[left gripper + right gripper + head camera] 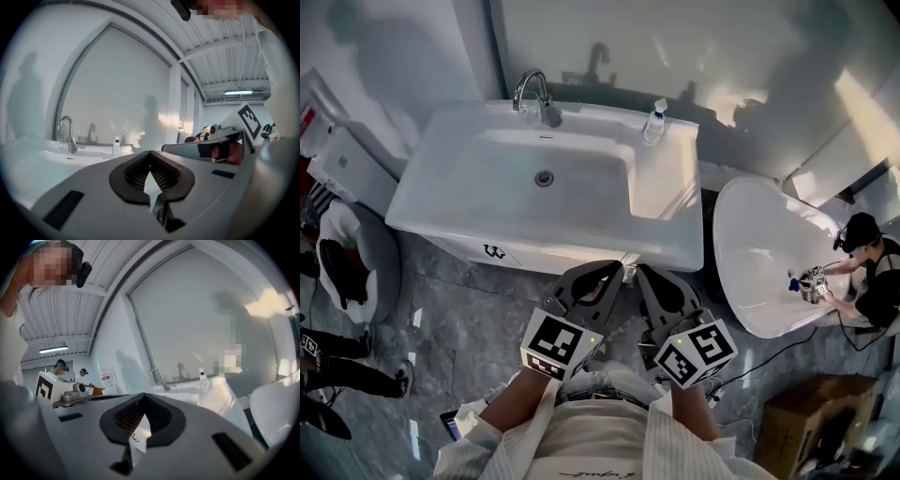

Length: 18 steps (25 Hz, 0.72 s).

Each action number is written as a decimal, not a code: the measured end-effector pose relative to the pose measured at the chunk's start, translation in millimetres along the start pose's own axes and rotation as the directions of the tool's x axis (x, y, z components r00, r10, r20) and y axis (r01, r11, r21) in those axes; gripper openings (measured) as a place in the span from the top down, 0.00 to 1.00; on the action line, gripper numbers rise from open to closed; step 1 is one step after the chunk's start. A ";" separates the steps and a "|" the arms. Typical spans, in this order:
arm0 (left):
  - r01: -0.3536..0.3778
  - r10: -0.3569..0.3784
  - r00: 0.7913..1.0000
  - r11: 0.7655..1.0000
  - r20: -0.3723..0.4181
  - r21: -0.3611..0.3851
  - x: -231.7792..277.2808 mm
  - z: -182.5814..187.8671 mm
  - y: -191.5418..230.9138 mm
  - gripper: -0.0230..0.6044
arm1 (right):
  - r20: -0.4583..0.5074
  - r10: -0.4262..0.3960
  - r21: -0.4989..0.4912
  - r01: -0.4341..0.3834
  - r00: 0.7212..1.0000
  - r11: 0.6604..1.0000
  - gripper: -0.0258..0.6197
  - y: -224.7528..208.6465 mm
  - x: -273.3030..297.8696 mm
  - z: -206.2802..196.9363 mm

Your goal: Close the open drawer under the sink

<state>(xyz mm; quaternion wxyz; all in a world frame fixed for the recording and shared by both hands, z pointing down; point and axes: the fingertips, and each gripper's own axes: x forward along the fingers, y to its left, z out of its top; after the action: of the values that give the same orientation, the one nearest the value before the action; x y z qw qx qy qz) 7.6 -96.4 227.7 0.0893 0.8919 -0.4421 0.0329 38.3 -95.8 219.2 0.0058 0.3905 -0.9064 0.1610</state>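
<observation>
Left tongs [612, 270], right tongs [643, 272]: closed, side-by-side

Bright, even light throughout. Warm sun patches on pale matte wall panel [675, 47] ahead-right of right gripper [654, 277]. Soft human shadows on same panel ahead of left gripper [605, 277]. White rectangular ceramic sink basin [487, 178] near blown out, brightest at end ahead of right gripper. Pale glare streaks on glossy grey marble floor [459, 319] left of left gripper. Both gripper views: strong fisheye bending, black vignetted corners, near grey jaw bodies soft, background sharper. Long fluorescent ceiling strip [243, 93] glows above-right of left gripper.
</observation>
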 end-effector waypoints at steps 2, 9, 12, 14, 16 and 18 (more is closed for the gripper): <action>-0.001 0.001 1.000 1.000 0.002 0.001 -0.3 -0.6 0.4 0.94 | -0.003 0.000 0.001 0.000 1.000 1.000 0.95 0.2 -0.2 -1.1; -0.002 0.002 1.000 1.000 0.004 0.000 -1.1 -1.6 0.6 0.94 | -0.017 0.012 -0.004 -0.012 1.000 1.000 0.95 4.3 2.8 -5.0; 0.000 0.000 1.000 1.000 0.006 0.003 -1.7 -1.4 1.1 0.94 | -0.023 0.014 -0.011 -0.014 1.000 1.000 0.95 5.4 4.2 -4.5; -0.001 0.001 1.000 1.000 0.009 0.002 -2.8 -0.5 2.0 0.94 | -0.026 0.014 -0.010 -0.014 1.000 1.000 0.95 6.2 5.2 -5.3; 0.000 0.000 1.000 1.000 0.009 0.000 -3.6 -0.3 2.7 0.94 | -0.030 0.015 -0.011 -0.015 0.999 1.000 0.95 7.5 6.4 -6.3; 0.009 -0.009 1.000 1.000 0.001 0.005 -2.2 -0.7 2.8 0.94 | -0.034 0.017 -0.013 -0.017 0.999 1.000 0.95 8.5 7.5 -6.4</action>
<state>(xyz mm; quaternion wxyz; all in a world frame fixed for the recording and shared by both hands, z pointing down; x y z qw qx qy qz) 4.0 -96.2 228.4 0.0871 0.8942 -0.4379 0.0330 26.4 -93.8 223.9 0.0223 0.3800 -0.9104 0.1618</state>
